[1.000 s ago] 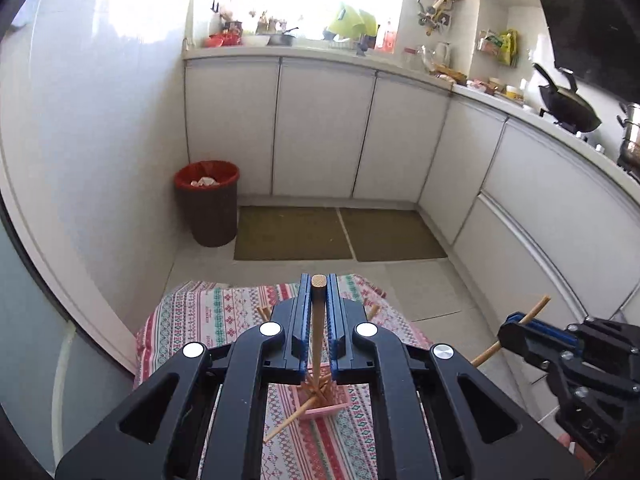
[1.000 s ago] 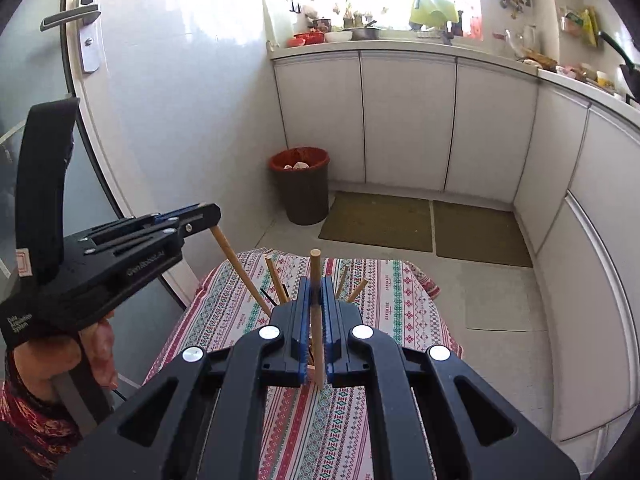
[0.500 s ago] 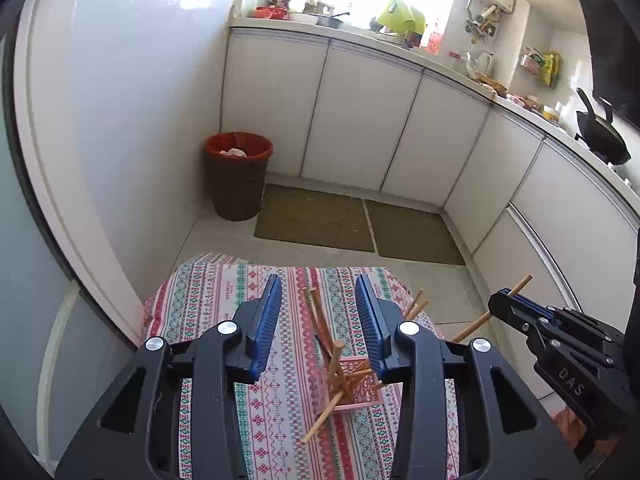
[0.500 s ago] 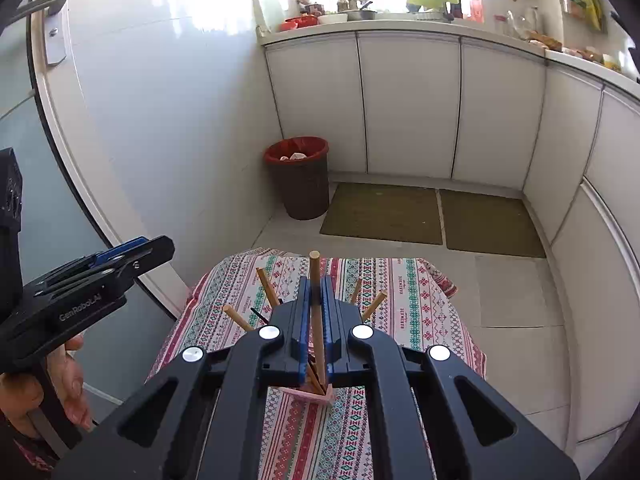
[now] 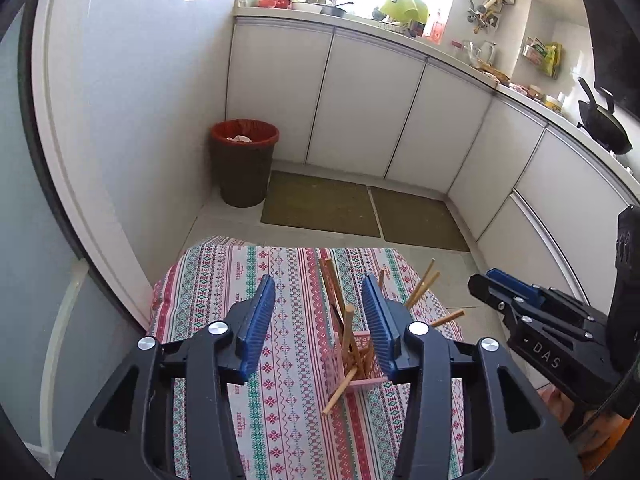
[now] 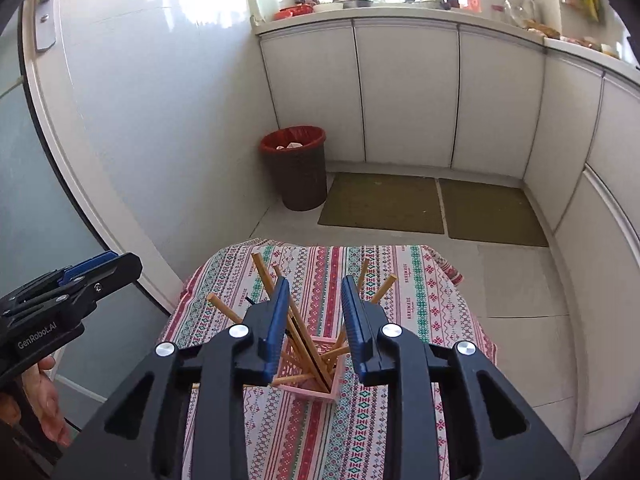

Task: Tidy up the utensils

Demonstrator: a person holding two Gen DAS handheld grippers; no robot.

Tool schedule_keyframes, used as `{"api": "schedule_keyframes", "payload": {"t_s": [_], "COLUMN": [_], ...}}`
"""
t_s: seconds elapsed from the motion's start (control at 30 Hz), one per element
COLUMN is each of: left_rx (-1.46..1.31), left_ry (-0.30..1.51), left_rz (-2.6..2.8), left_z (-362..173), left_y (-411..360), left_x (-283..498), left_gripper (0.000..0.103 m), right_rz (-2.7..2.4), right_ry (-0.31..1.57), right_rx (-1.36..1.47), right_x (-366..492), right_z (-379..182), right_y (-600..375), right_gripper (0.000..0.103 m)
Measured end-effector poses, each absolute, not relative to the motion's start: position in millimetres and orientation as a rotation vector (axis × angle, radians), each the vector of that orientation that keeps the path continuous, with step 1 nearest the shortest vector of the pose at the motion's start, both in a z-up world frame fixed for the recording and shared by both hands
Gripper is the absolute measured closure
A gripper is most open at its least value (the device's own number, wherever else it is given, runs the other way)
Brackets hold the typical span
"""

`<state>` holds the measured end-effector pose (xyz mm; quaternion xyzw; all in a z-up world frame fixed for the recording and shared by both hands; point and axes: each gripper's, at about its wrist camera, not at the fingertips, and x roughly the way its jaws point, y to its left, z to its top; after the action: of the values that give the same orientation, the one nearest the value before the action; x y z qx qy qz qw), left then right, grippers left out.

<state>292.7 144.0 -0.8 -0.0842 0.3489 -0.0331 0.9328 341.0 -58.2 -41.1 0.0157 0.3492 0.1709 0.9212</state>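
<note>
Left gripper [image 5: 320,300], right gripper [image 6: 315,298] both spread, empty; wooden chopsticks [image 6: 298,326] splayed in pink, probably plastic, lattice basket [image 6: 332,388].

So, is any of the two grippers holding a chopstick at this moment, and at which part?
Nothing is held. The left gripper and the right gripper are both open, and the chopsticks stand in the pink holder.

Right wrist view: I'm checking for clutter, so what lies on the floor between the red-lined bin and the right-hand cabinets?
Two olive floor mats lie side by side between the bin and the right-hand cabinets; both wrist views show this.
</note>
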Motion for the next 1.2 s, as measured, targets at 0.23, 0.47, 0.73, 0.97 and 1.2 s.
{"api": "schedule_keyframes", "payload": {"t_s": [0.23,0.47,0.73,0.97,1.2], "left_rx": [-0.148,-0.114,-0.028,0.071,0.015], "left_ry": [0.697,0.651,0.586,0.606,0.577], "left_rz": [-0.073,-0.034,0.111,0.168,0.150], "left_z": [1.6,-2.2,-8.0,-17.8,-11.3], "left_y": [122.9,94.9,66.9,35.0,39.2], "left_x": [263.9,220.5,163.9,121.1,88.6], "left_gripper": [0.045,0.011,0.007,0.007,0.007], "right_rz": [0.297,0.231,0.059,-0.009,-0.047], "right_ry": [0.700,0.693,0.646,0.629,0.643], "right_rx": [0.031,0.080,0.107,0.115,0.096], "right_x": [306.7,261.0,189.6,147.1,122.8], "right_z": [-33.2,-39.7,-50.0,-57.4,-54.3], "right_y": [-81.1,-111.8,-138.7,-148.1,-153.8], "right_gripper": [0.060,0.033,0.011,0.007,0.007]}}
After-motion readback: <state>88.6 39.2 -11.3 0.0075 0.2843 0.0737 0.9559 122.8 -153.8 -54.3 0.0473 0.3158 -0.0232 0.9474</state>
